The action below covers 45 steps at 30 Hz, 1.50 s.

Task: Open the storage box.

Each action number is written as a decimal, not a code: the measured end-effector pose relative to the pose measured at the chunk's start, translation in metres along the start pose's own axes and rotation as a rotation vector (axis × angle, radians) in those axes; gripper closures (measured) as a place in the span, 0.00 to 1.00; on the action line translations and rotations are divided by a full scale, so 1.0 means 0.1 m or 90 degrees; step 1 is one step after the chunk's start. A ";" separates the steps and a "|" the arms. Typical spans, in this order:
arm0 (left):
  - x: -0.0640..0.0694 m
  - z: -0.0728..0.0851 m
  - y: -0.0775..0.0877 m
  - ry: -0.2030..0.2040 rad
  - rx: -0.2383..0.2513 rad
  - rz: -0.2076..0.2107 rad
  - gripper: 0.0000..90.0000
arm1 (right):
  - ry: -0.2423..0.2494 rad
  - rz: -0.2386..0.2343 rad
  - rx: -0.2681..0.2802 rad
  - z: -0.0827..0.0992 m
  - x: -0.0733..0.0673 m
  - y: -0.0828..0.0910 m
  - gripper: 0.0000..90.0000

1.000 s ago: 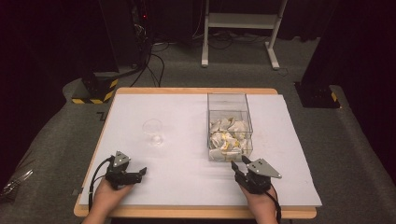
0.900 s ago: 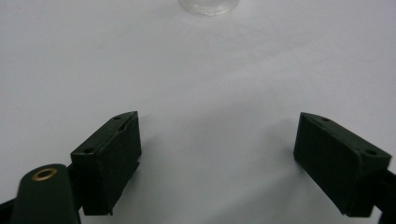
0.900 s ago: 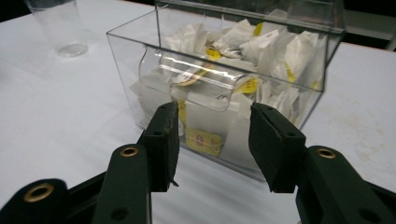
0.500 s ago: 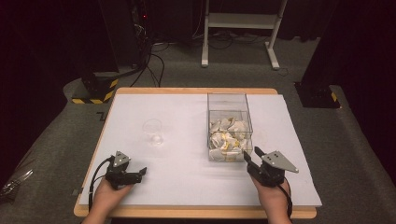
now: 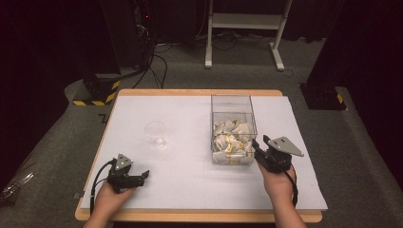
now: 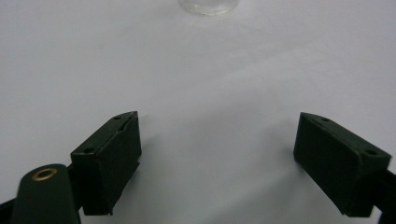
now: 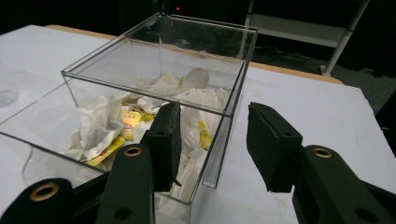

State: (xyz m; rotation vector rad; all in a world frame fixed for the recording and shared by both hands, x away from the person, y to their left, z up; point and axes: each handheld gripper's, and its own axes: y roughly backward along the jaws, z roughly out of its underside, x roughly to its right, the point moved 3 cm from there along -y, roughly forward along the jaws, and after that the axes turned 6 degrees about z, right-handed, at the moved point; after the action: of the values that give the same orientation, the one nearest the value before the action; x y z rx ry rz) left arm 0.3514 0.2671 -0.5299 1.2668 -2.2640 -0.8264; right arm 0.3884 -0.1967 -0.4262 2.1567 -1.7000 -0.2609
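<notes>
While our right gripper [image 7: 212, 144] hangs jaws apart, empty, at the clear box [image 5: 231, 102] mid-table, we judge its tea packets [image 7: 100, 123] light, crinkly — pinch a paper edge; left gripper [image 6: 231, 163] wide apart.

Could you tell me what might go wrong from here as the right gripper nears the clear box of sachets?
1. The right gripper sits at the near right corner of the clear square plastic box; its fingers could knock the wall and shove the box.
2. The white and yellow paper sachets lie loosely heaped; a grab may snag several.
3. The small clear glass cup stands ahead of the open left gripper and might tip if bumped.
</notes>
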 end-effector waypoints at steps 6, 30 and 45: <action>0.00 0.00 0.00 0.001 0.000 0.001 0.17 | 0.014 -0.007 -0.028 0.03 -0.04 -0.13 0.68; 0.00 0.00 0.00 0.001 0.000 0.001 0.17 | -0.001 0.011 -0.071 0.20 -0.06 -0.32 0.81; 0.00 0.00 0.00 0.001 0.001 0.001 0.17 | -0.001 0.020 -0.078 0.23 -0.06 -0.34 0.88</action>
State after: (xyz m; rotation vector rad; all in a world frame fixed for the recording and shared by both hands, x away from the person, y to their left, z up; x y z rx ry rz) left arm 0.3513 0.2672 -0.5299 1.2657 -2.2645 -0.8243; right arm 0.4091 -0.1881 -0.4613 2.0404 -1.6713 -0.3489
